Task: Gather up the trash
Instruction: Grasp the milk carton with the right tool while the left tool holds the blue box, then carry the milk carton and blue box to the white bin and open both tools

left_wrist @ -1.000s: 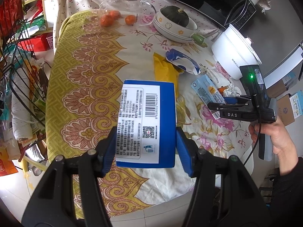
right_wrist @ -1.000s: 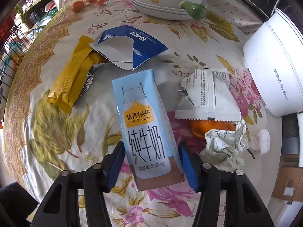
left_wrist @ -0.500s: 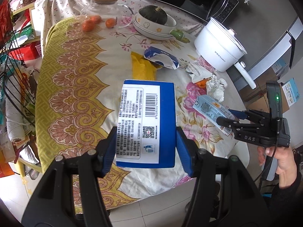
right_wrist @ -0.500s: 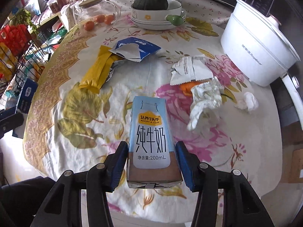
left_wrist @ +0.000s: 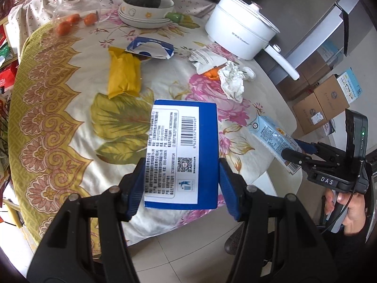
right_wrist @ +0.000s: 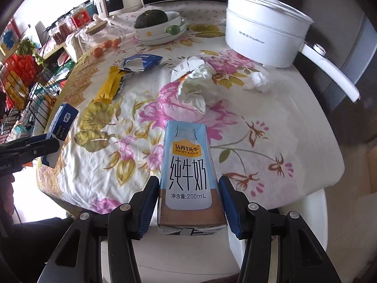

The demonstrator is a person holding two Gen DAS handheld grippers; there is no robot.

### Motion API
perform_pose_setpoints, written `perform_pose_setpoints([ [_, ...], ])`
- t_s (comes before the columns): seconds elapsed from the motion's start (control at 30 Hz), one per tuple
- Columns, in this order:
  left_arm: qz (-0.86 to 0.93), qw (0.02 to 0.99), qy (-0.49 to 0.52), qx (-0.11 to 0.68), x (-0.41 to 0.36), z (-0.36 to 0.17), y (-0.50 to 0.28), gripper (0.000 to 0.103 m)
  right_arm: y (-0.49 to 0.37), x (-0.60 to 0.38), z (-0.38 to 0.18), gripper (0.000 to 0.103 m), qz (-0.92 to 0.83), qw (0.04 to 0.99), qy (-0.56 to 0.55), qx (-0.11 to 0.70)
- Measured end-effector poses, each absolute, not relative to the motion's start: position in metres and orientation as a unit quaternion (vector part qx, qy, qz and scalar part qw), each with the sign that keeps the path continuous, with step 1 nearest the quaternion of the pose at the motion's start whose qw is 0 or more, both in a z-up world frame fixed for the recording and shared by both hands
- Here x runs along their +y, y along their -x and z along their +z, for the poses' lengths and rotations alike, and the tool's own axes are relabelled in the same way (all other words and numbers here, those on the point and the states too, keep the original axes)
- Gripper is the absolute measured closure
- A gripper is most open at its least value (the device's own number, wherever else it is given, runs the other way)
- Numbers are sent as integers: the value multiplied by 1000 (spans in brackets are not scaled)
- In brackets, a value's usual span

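Observation:
My left gripper (left_wrist: 180, 186) is shut on a blue box with a white label (left_wrist: 182, 153) and holds it above the table's near edge. My right gripper (right_wrist: 188, 201) is shut on a light blue milk carton (right_wrist: 187, 174), held off the table's front edge; the carton also shows in the left wrist view (left_wrist: 274, 139). The blue box shows at the left of the right wrist view (right_wrist: 60, 127). On the table lie a yellow wrapper (left_wrist: 123, 75), a torn blue packet (left_wrist: 150, 48), a white sachet (left_wrist: 206, 60), crumpled paper (left_wrist: 232, 81) and an orange peel (left_wrist: 212, 74).
A white electric pot (left_wrist: 242, 35) with a long handle stands at the table's far right. A bowl with a dark squash (left_wrist: 145, 11) and a glass jar of oranges (left_wrist: 75, 11) stand at the back. A wire rack (right_wrist: 26, 87) is left of the table. Cardboard boxes (left_wrist: 325, 99) are on the floor.
Both grippers have pulled back from the table toward its near edge, each still holding its item. The milk carton was lifted off the cloth and now hangs off the table edge.

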State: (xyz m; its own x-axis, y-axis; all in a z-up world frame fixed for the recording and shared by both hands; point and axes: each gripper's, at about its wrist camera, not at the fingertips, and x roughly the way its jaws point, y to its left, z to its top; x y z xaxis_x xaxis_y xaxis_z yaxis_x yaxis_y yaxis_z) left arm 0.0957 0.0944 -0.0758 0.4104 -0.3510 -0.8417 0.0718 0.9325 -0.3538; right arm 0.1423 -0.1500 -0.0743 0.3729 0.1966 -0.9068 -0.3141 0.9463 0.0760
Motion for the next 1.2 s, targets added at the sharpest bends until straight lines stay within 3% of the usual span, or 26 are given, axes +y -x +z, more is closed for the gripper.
perform_pose_setpoints([
  [0.1,-141,828,108,533,73,-81,-96,43,-136,-174,-87,50,134,809,11,572],
  [0.67,-199,817,67,537,-26,-90,-107,43,-110,-270,-82,50,71,831,-2,552],
  [1.2,-293,790,17,538,-166,-112,-100,43,-80,-371,-94,50,-5,829,-47,558],
])
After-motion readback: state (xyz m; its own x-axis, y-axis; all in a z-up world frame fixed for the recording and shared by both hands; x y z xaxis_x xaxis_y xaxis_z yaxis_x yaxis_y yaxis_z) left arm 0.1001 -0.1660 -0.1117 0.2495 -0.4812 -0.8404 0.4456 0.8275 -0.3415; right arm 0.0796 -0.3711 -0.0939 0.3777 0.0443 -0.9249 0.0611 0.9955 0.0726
